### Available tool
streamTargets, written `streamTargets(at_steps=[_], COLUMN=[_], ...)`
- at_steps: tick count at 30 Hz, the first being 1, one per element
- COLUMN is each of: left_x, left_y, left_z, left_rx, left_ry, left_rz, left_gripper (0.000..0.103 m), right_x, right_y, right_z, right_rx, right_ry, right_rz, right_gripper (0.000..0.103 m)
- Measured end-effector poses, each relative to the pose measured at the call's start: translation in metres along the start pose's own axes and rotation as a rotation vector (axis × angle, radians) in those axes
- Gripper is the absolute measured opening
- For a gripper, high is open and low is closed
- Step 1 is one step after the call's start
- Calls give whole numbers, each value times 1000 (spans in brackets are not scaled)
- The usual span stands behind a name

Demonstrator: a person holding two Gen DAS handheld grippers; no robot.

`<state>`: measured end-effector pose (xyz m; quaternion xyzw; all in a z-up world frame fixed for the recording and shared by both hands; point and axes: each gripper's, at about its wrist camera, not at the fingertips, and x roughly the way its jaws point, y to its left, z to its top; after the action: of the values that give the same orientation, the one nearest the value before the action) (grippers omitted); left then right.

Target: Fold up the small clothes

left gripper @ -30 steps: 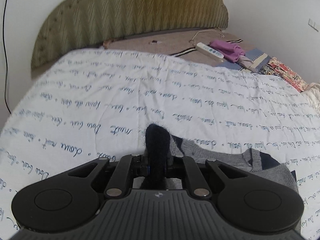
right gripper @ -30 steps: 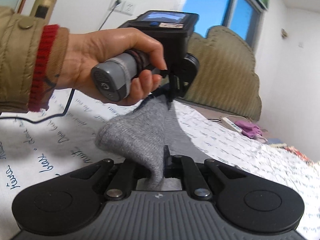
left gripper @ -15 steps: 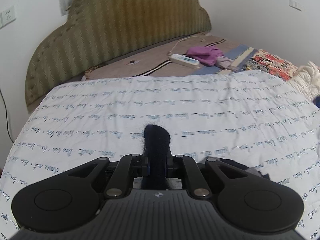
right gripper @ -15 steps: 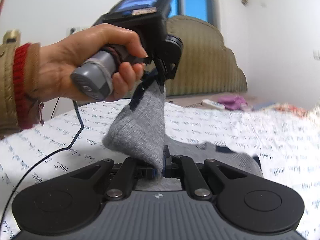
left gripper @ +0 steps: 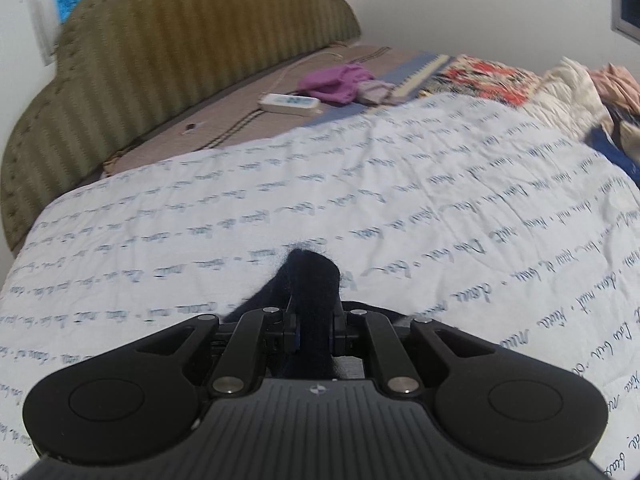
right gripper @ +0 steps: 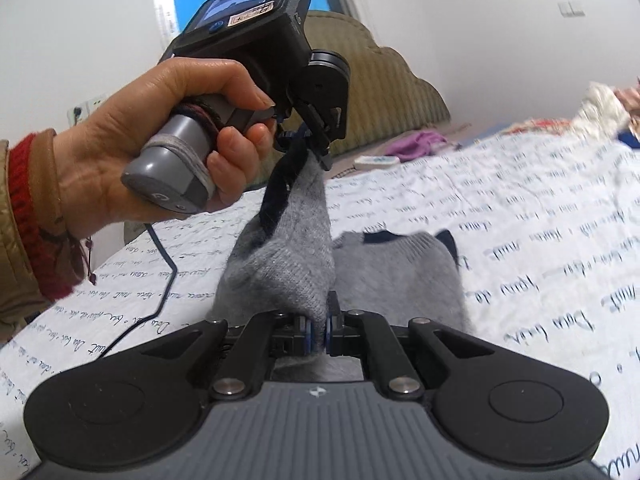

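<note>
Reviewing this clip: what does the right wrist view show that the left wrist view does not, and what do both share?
Only the right wrist view shows the person's left hand holding the left gripper, shut on the navy edge of the grey knitted garment, and the right gripper shut on its grey part.

Only the left wrist view shows the navy fabric close up between its fingers, and the brown striped mat.

Both show the white script-printed bedspread, olive padded headboard, white power strip and purple cloth.
</note>
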<state>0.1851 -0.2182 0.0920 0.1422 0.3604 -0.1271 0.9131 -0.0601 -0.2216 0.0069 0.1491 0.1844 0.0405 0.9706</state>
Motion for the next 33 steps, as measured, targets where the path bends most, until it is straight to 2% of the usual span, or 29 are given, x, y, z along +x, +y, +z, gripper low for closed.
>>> streamTargets(at_steps=[6, 11, 15, 23, 31, 32, 33], left_x=[24, 46, 52, 59, 59, 59, 59], left_y=[-40, -59, -65, -71, -79, -80, -80], left_z=[-10, -23, -27, -27, -28, -28, -28], left_rx=[65, 97, 101, 94, 106, 110, 114], left_ry=[26, 56, 68, 79, 79, 81, 83], left_rz=[-28, -18, -28, -45, -65, -72, -77], left_gripper=[12, 12, 12, 11, 11, 12, 22], right_x=[-3, 0, 5, 6, 3, 2, 0], right_y=[-21, -37, -48, -44, -42, -42, -42], right_z=[-8, -16, -22, -20, -19, -19, -18], right_rx=[59, 130, 180, 151, 176, 179, 182], right_ry=[35, 86, 126, 130, 151, 154, 157], right_rz=[-3, 4, 12, -1, -12, -12, -10], right_gripper=[6, 6, 6, 6, 7, 7, 7])
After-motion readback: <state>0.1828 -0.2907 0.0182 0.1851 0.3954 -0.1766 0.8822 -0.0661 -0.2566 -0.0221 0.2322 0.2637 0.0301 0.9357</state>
